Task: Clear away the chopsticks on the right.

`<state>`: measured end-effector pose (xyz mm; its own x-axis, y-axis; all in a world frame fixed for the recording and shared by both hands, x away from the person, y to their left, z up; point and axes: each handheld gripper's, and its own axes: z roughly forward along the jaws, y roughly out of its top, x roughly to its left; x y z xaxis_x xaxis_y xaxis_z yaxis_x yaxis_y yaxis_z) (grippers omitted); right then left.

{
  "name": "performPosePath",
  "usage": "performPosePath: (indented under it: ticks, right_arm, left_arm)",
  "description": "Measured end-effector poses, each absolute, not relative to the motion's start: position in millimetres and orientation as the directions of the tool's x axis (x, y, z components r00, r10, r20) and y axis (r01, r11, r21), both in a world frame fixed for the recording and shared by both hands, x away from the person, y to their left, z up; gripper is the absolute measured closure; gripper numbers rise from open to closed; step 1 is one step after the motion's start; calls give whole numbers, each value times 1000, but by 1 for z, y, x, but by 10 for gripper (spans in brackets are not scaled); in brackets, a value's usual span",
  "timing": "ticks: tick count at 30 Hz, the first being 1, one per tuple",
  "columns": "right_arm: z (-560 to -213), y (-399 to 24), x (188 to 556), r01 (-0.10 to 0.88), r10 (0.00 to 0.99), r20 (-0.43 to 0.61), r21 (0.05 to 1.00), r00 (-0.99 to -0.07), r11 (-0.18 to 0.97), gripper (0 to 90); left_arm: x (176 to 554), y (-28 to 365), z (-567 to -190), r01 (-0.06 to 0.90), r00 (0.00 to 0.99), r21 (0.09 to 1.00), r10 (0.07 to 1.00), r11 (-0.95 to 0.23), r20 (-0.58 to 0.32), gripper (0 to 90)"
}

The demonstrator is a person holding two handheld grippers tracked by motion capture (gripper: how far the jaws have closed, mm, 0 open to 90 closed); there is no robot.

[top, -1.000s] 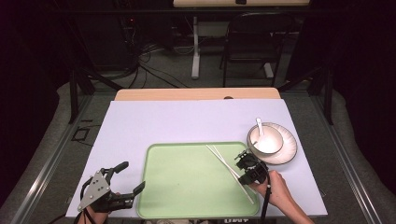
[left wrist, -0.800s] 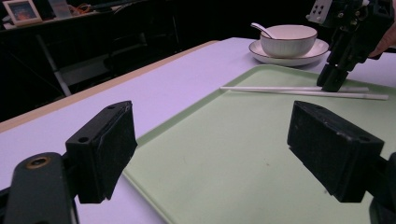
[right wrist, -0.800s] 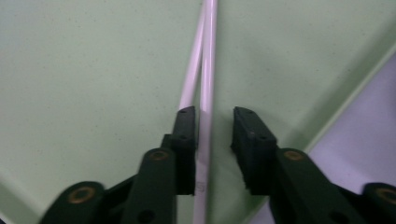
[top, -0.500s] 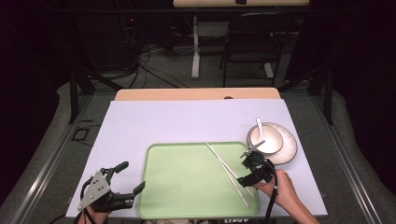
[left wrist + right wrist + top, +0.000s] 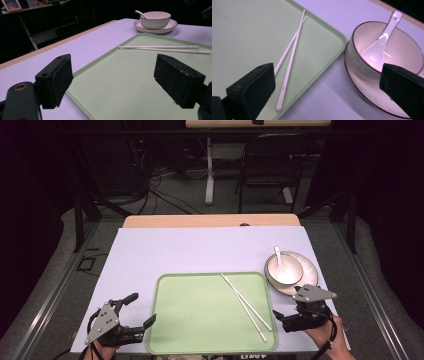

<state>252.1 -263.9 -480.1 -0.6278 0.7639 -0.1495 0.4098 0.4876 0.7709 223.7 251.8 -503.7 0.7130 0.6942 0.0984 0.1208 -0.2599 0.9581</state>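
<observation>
Altogether two chopsticks (image 5: 246,307), one tray (image 5: 200,320), one bowl (image 5: 285,269)

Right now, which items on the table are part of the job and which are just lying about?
In the job:
- chopsticks, lying on the green tray
- right tongs, open, empty, beside them
- bowl with spoon on a plate, likely next

Lying about:
- left tongs, open, idle at the tray's left edge
- chair behind the table
</observation>
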Motion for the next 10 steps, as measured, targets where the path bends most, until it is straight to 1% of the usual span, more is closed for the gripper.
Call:
performPosePath:
  ticks: [3,7,10]
  right_arm:
    - [-482,-275,239,353,765,-175,808,-620,471,0]
    - [-485,-288,223,302,773,-202,838,-602,454,0]
    - [-489,-295,213,289,784,-207,850,-586,440,0]
  left_arm:
    - [224,252,-504,119,714,958,693,-261,100,154]
    - [224,252,-504,119,715,957,691,-264,102,154]
    - [224,252,-504,119,716,958,691,-262,100,154]
